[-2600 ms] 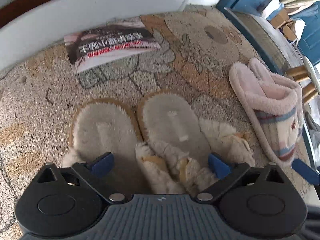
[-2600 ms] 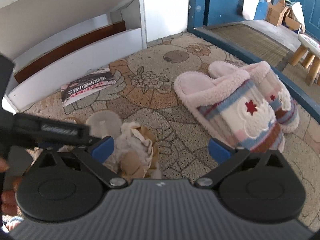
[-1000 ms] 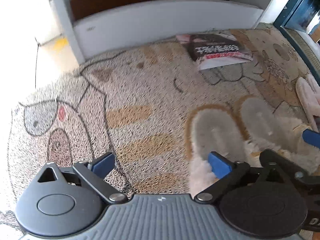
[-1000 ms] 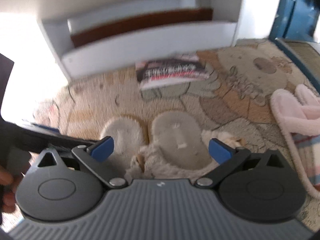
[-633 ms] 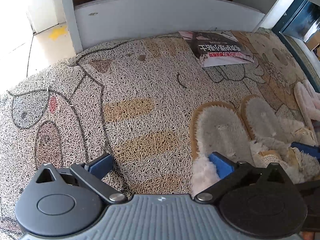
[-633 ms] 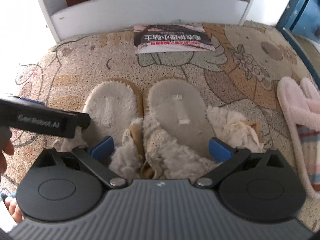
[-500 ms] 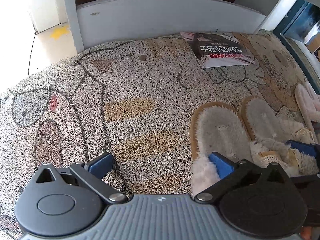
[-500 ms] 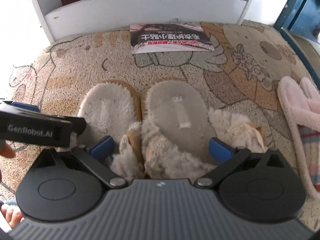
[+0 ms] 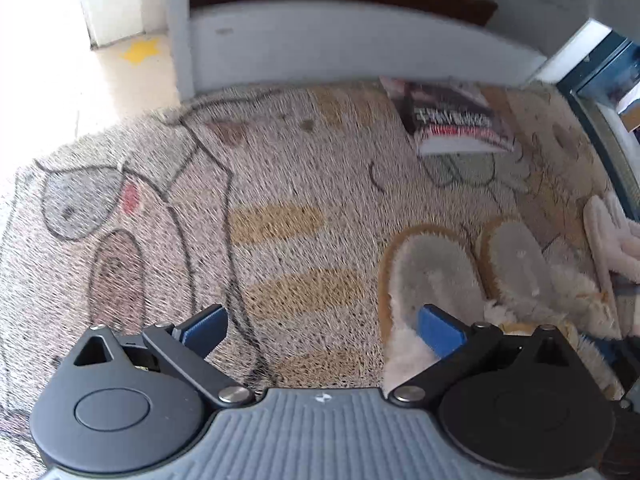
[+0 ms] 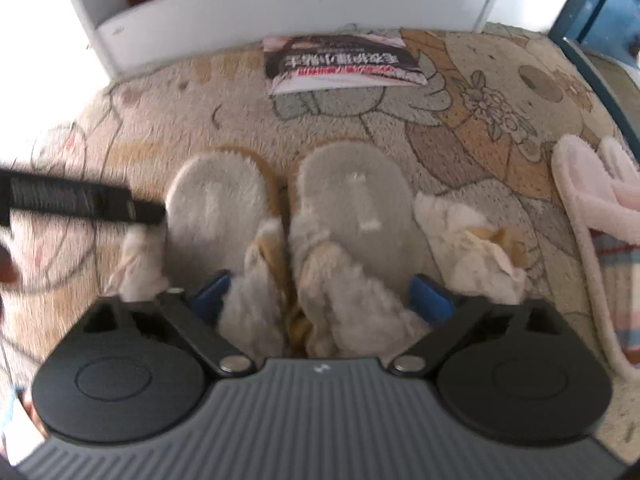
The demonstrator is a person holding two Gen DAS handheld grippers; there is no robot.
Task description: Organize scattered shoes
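**Right claw closing in on the furry slipper pair**

The right gripper [image 10: 320,294] points steeply down over the two cream furry slippers [image 10: 288,216], which lie side by side on the patterned mat [image 10: 460,136] with their heels away from the claw. Its jaws have just been closing, and the fluffy front straps of both slippers sit between the blue pads; the pads stand at the fluff's edges, but motion blur leaves it unclear whether they press yet. The step in hand looks like gathering the pair in one pinch. Next, the jaws likely need to squeeze until both straps are firmly caught before any lift, since loose fleece may slip.

The left gripper [image 9: 322,326] is released, wide over bare mat, its right pad just at the left slipper's edge. A pink slipper pair [image 10: 592,216] lies to the right.

A magazine [image 10: 340,62] beyond the slippers carries Chinese headline characters, too blurred to read. The lettering on the left claw's arm is illegible.
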